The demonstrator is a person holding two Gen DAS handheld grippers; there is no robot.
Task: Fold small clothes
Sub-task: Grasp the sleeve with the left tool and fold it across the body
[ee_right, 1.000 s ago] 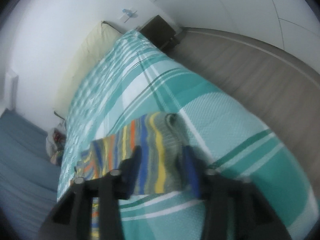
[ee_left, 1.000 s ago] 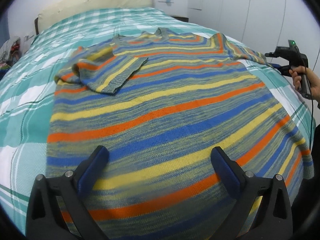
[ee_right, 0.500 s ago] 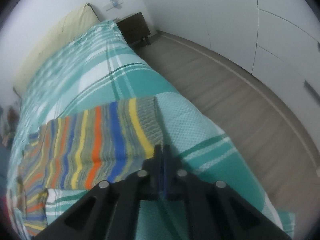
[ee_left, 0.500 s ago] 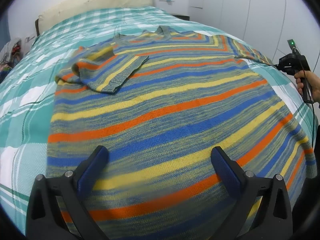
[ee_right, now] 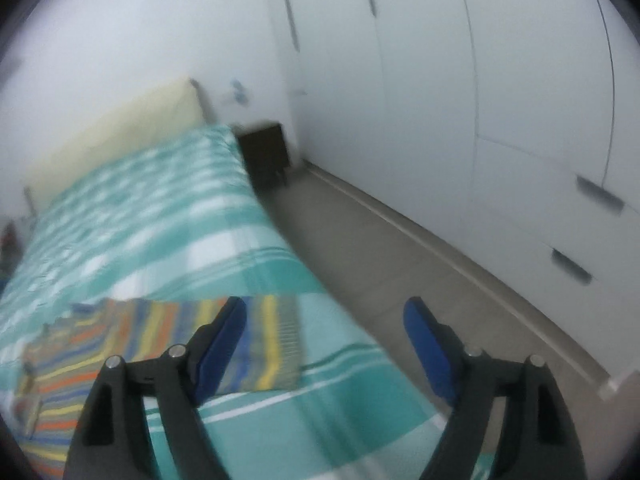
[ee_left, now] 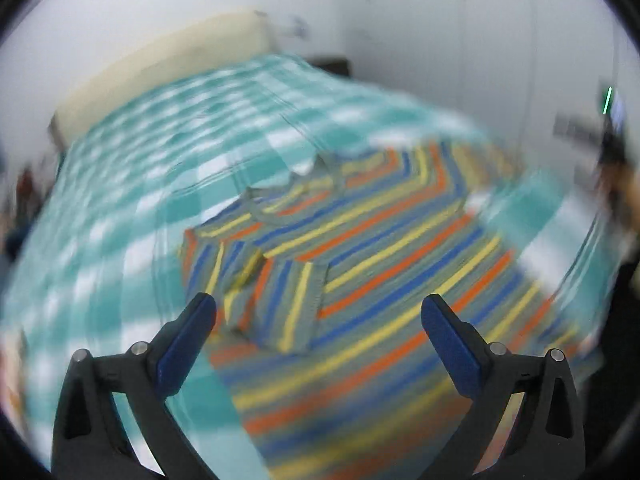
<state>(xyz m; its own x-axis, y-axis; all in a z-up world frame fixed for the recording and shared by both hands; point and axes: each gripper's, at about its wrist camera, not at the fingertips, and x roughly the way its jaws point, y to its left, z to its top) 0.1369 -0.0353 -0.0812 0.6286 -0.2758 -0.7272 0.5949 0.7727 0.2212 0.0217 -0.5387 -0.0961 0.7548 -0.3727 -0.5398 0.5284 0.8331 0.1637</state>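
Lying flat on the teal-and-white checked bedspread (ee_left: 132, 216), the striped sweater (ee_left: 384, 264) has one sleeve (ee_left: 280, 300) already folded in over its chest, while the other sleeve (ee_right: 264, 340) stretches out toward the bed's right edge. Both views are smeared with motion blur, where half a second ago the left wrist view was sharp.

In that view the left gripper (ee_left: 318, 328) has lifted away: the sweater, which earlier filled the frame right up to the fingers, now sits lower and smaller, with the cream headboard (ee_left: 168, 68) and more bedspread visible beyond it. Its blue-padded fingers (ee_left: 188, 340) stand wide apart with nothing between them, as they did before.

The right gripper (ee_right: 324, 340) has changed most. A second ago the outstretched sleeve sat between its fingers, and half a second ago they were pressed together just off the cuff; now its jaws are opening, the pads well apart, empty. The sleeve lies on the bedspread behind the left finger, untouched. Past the gripper are the grey floor (ee_right: 380, 248), a dark bedside table (ee_right: 264, 156) and white wardrobe doors (ee_right: 520, 100).

At the far right of the left wrist view, the right gripper's body is only a dark blur.
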